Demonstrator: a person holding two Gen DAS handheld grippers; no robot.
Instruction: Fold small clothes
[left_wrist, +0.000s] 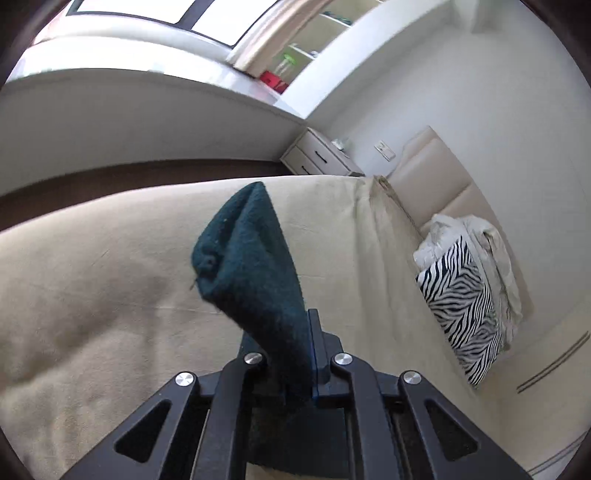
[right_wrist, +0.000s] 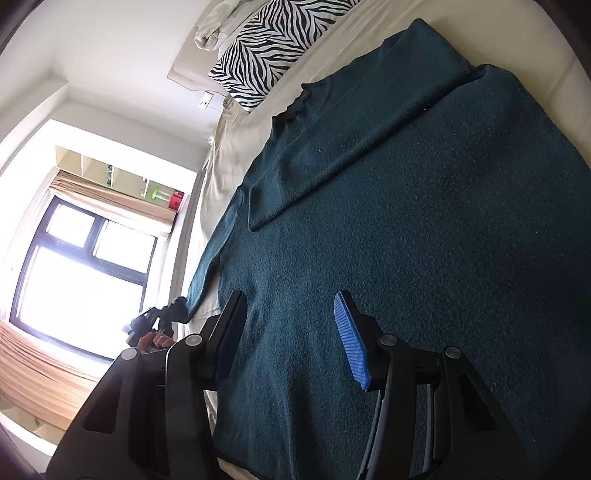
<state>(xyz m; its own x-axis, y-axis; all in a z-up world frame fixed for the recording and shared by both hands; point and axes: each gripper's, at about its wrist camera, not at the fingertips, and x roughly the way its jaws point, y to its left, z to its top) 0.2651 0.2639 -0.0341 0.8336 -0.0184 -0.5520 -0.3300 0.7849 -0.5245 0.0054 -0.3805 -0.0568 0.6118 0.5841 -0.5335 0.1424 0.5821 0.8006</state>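
The left hand-held gripper (left_wrist: 295, 354) is clamped shut on the cuff end of a sleeve (left_wrist: 247, 266) of a dark teal sweater (right_wrist: 388, 221); the nubby, fuzzy knit stands up from between its black fingers as a rounded tube, lifted off the bed. The right hand-held gripper (right_wrist: 291, 332) hovers over the hem part of the sweater with its jaws apart, pressing on nothing; one finger carries a ribbed blue pad (right_wrist: 351, 343), the other is plain black. The sweater lies flat across the bed (left_wrist: 92, 280), its other sleeve (right_wrist: 354, 147) folded diagonally over the chest and its frilled collar (right_wrist: 295, 107) toward the headboard end. The bed sheet is smooth beige cloth. At the head end sit a zebra-striped pillow (left_wrist: 461, 295) and a crumpled white quilt (left_wrist: 476, 236) against a padded cream headboard (left_wrist: 428, 166). Past the bed's far edge stand a pale bedside cabinet (left_wrist: 317, 155), white walls, a dark-framed window (right_wrist: 81, 258) and tan curtains (right_wrist: 110, 199).
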